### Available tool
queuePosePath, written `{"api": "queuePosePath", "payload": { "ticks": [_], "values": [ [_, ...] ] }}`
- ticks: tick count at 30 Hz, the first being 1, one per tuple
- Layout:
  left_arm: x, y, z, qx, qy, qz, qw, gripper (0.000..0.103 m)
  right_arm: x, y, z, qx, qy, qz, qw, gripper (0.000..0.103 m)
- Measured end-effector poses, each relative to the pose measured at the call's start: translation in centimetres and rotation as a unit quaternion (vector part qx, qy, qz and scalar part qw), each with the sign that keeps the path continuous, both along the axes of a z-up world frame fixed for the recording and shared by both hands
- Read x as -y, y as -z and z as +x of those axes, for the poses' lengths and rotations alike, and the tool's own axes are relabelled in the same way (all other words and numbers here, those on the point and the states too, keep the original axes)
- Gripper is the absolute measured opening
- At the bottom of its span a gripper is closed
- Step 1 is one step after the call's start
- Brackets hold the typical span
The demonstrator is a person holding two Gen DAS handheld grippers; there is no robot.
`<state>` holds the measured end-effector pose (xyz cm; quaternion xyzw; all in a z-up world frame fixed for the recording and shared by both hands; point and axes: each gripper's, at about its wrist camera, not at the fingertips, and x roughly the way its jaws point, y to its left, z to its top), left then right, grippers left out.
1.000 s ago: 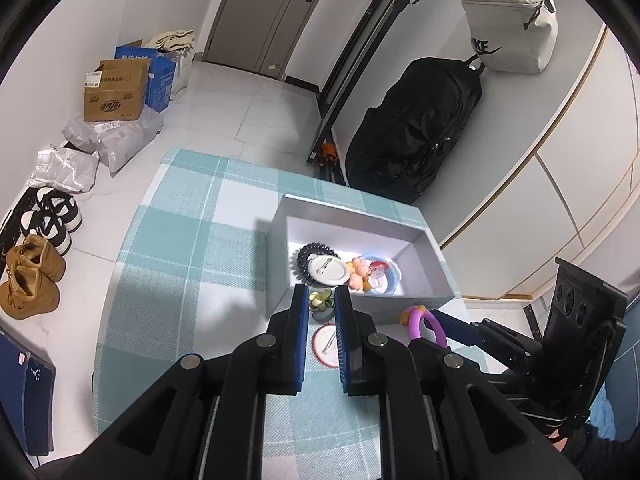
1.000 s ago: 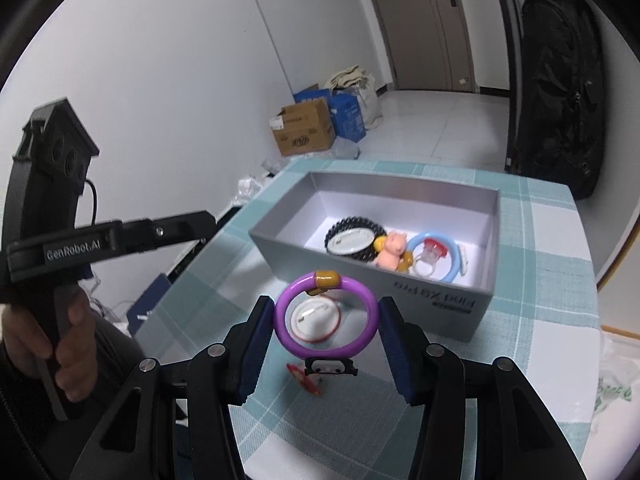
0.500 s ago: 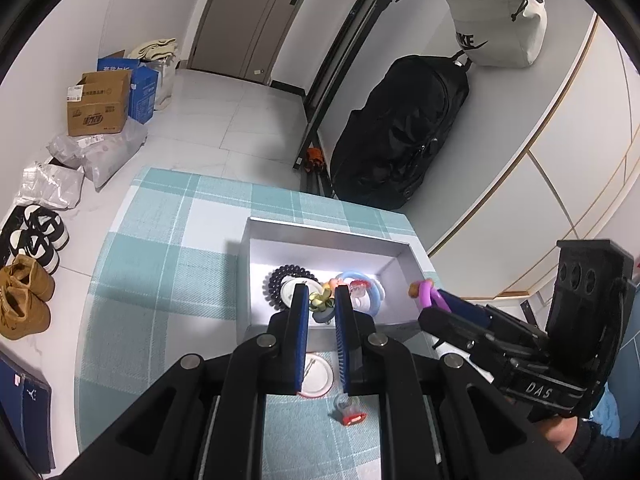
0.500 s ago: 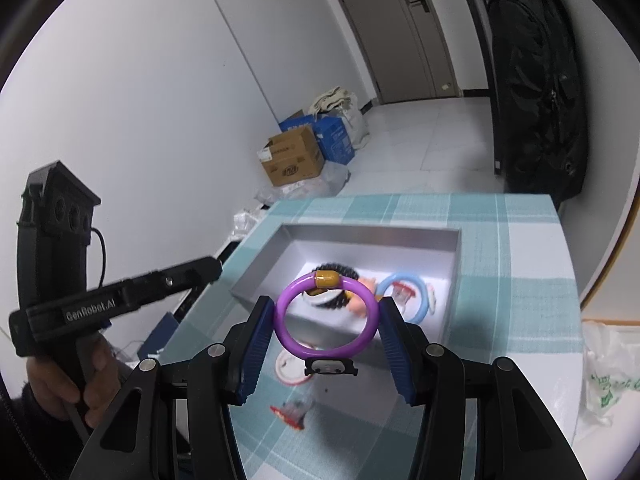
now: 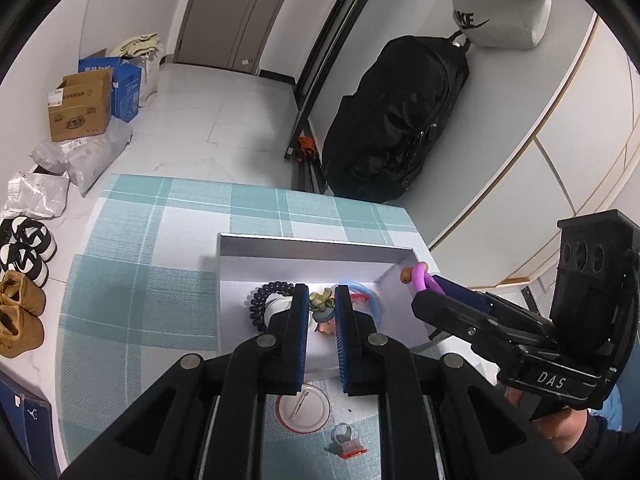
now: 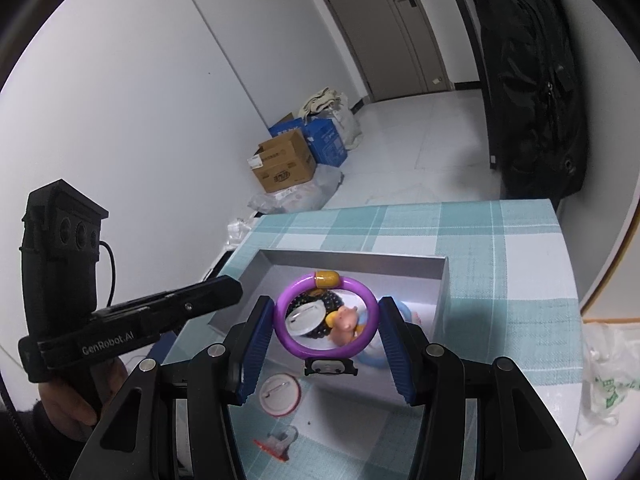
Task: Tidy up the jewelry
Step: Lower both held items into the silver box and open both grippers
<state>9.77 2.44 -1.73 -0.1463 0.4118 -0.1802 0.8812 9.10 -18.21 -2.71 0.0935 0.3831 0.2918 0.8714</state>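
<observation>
The right hand-held gripper [image 6: 326,336] clamps a glossy purple bangle [image 6: 326,317] over the grey cardboard box [image 6: 352,259]. The left hand-held gripper [image 5: 322,307] pinches a small green ornament [image 5: 322,303] above it, on the checked worktop [image 5: 140,280].

Purple bracelet [image 6: 326,316] with amber bead, upright above the grey box [image 6: 352,258].
</observation>
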Motion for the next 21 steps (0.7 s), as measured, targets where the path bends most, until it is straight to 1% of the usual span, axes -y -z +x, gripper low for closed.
{"api": "queuePosePath", "payload": {
  "ticks": [9, 14, 21],
  "values": [
    [0.5, 0.6, 1.3, -0.014, 0.006, 0.006, 0.9999, 0.008, 0.8, 1.0, 1.7, -0.026, 0.004, 0.017, 1.0, 0.052],
    [0.5, 1.1, 2.1, -0.023, 0.003, 0.001, 0.9997, 0.008, 0.8, 1.2, 2.0, -0.027, 0.0, 0.017, 0.999, 0.052],
    [1.0, 1.6, 2.7, -0.034, 0.004, 0.008, 0.9994, 0.008, 0.6, 1.7, 2.6, -0.041, -0.008, 0.025, 0.999, 0.052]
  ]
}}
